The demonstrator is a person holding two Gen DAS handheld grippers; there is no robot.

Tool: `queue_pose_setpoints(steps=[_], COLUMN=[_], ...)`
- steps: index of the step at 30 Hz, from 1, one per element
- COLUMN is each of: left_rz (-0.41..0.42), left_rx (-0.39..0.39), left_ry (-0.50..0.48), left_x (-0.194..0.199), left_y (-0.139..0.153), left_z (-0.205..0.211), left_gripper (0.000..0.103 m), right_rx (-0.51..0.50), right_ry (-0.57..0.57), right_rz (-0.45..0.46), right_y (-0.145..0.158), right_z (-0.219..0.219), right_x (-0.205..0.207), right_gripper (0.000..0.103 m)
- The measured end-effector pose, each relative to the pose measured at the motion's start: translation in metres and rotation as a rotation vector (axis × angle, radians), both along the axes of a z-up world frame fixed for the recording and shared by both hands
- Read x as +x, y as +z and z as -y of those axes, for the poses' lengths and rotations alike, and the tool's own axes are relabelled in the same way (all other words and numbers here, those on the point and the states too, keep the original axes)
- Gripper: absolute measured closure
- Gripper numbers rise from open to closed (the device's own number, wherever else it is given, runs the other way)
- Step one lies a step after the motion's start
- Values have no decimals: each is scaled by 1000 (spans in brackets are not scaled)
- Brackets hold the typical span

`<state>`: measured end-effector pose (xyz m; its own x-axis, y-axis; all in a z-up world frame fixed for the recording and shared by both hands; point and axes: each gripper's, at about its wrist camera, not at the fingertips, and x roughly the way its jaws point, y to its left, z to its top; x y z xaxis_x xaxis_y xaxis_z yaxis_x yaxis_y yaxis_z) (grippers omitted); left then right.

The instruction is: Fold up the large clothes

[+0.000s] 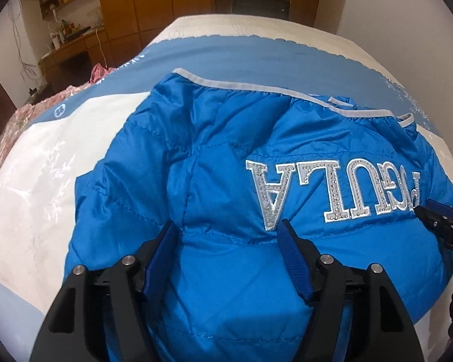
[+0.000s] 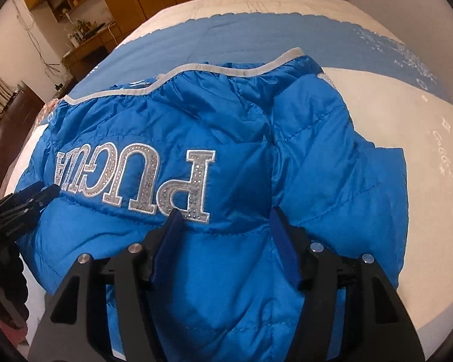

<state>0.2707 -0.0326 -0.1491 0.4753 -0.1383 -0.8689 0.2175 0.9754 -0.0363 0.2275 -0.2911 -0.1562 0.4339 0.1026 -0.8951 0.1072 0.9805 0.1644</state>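
My left gripper point(image 1: 226, 226) is parted, with the puffy blue jacket point(image 1: 226, 150) bulging between its fingers toward 12 o'clock; whether they pinch it I cannot tell. The jacket lies on the bed point(image 1: 39, 157), its long axis running 9 to 3, grey hem point(image 2: 196, 68) far. My right gripper point(image 2: 225, 214) stands equally parted over the padding, equally near.
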Motion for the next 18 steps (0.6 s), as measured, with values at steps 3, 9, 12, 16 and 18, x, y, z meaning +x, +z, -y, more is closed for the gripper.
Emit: queue_pose_setpoints(steps=[3,9,12,16,18], left_rz=[-38,-48,-113,-176,-197], left_rx=[-26,-91,-125,-231,-273], left_ry=[20,117,178,204,200], left_x=[2,5,12,18,22], left_y=[18,47,33,14,5], left_z=[-13,-87,-123,-144,-145], left_gripper=[36,22,22,21,21], right_rx=[15,83,134,205,213], right_ry=[6,-95,-153,-159,-154], right_rz=[-33,-7,-67,-145,-171], right_y=[21,57,45,21,10], right_z=[7,60,92,107,109], right_x=[-4,-30,-34,-37,-35], right_gripper=[45,20,18,15,15])
